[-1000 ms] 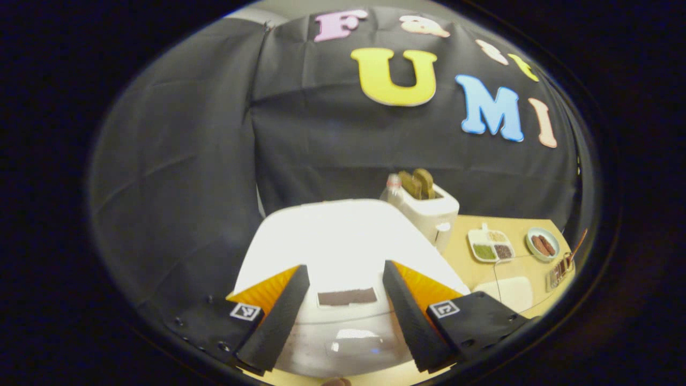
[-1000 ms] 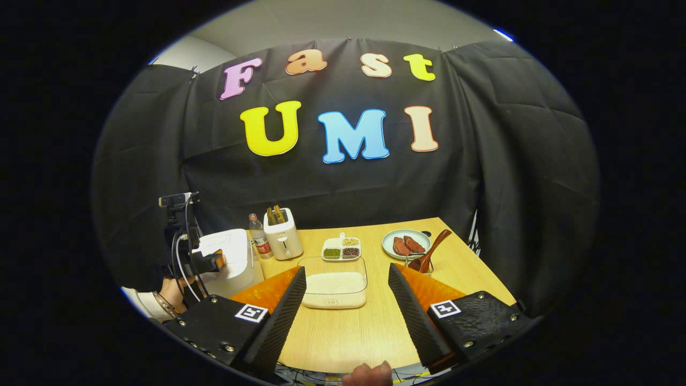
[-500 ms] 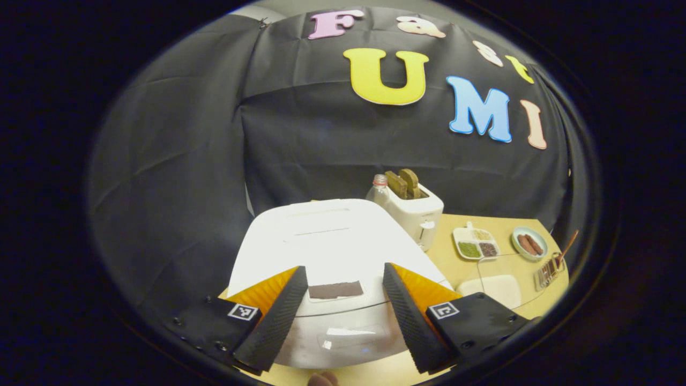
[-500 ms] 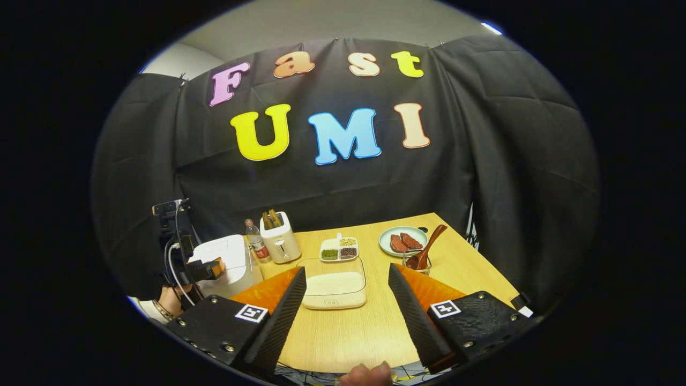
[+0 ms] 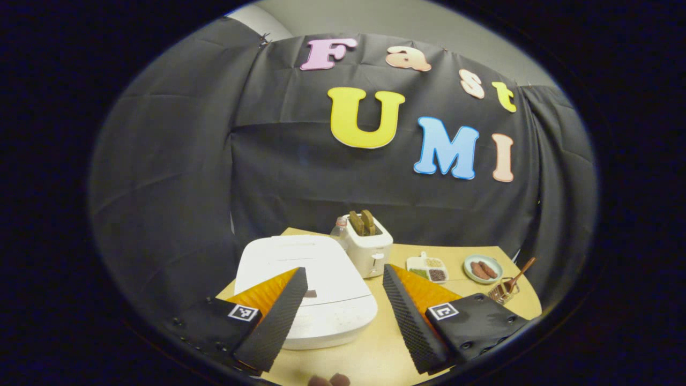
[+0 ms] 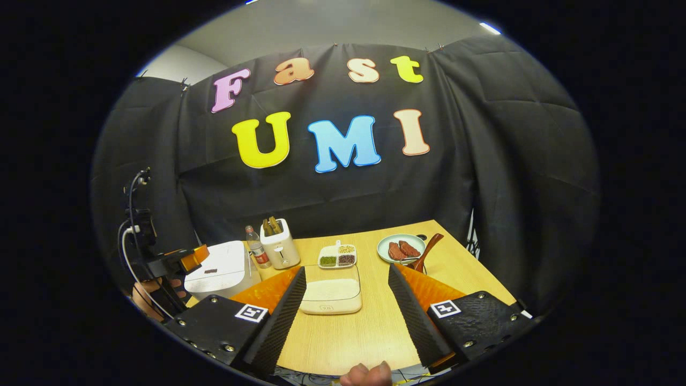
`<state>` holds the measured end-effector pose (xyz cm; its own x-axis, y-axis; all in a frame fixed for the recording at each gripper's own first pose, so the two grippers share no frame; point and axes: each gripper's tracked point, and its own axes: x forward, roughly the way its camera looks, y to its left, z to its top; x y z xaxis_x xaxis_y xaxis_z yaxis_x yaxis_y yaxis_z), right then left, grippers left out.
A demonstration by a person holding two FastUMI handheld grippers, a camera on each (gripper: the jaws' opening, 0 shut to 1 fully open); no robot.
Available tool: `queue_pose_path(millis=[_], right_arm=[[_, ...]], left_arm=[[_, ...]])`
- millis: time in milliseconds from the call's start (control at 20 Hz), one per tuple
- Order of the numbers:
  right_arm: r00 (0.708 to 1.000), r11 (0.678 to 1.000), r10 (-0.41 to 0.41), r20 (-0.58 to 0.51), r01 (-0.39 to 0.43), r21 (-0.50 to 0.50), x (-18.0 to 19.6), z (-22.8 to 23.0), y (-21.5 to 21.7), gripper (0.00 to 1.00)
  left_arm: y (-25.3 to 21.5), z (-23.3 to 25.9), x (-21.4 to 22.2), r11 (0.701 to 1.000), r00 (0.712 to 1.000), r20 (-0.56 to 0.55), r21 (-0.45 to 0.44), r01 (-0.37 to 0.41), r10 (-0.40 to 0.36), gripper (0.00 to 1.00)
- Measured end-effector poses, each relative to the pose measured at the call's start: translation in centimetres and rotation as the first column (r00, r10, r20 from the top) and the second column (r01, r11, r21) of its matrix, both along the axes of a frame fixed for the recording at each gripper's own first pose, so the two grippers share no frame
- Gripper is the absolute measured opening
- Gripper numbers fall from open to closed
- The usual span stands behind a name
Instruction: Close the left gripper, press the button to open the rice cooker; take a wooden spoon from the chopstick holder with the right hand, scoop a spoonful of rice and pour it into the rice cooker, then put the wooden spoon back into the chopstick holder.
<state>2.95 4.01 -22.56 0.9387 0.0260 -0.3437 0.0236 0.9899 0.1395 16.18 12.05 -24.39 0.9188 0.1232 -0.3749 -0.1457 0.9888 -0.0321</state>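
Observation:
The white rice cooker (image 5: pixel 305 289) stands with its lid down at the table's left end, also seen as the rice cooker (image 6: pixel 222 268) in the right gripper view. My left gripper (image 5: pixel 343 279) hovers open above and in front of it, touching nothing; it appears as the left gripper (image 6: pixel 179 257) held by a hand (image 6: pixel 147 295). The wooden spoon (image 6: pixel 427 251) leans in the wire chopstick holder (image 6: pixel 415 262); spoon (image 5: pixel 520 271) and holder (image 5: pixel 502 290) sit far right. A clear container of rice (image 6: pixel 329 295) lies ahead of my open right gripper (image 6: pixel 345 279).
A toaster (image 6: pixel 278 244) with bread and a bottle (image 6: pixel 253 246) stand behind the cooker. A sectioned dish of grains (image 6: pixel 336 256) and a plate of meat (image 6: pixel 401 248) sit at the back of the wooden table (image 6: pixel 461 273). A thumb (image 6: pixel 367 372) shows at the bottom edge.
The left gripper has drawn back and up from the rice cooker, which now looks smaller and lower; its fingers stay open. The right gripper has barely moved.

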Motion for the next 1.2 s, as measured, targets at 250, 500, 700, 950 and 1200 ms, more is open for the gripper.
queue_pose_path(millis=[250,500,700,950,1200], right_arm=[[0.996,0.999,0.032,0.084,-0.034,0.029,-0.8,3.0,-4.4,0.95],[0.984,0.999,0.051,0.172,-0.052,-0.004,-2.1,6.6,-11.6,0.94],[0.975,0.995,0.056,0.214,-0.072,0.068,-2.5,7.5,-15.1,0.94],[0.973,0.997,0.008,0.231,-0.025,0.070,-2.1,9.1,-17.9,0.94],[0.965,1.000,0.009,0.262,-0.015,0.023,-3.0,12.4,-15.4,0.94]], left_arm=[[-6.2,6.2,-4.3,1.000,0.996,0.087,-0.015,0.011,-0.010,0.99],[-14.9,11.1,-10.1,1.000,0.991,0.135,-0.007,0.017,-0.016,0.94],[-19.8,14.6,-14.9,0.997,0.984,0.174,0.072,0.033,-0.046,0.94],[-23.0,18.3,-16.8,0.991,0.971,0.206,0.087,0.102,-0.118,0.95],[-21.3,19.1,-15.9,0.995,0.970,0.223,0.040,0.093,-0.099,0.95]])
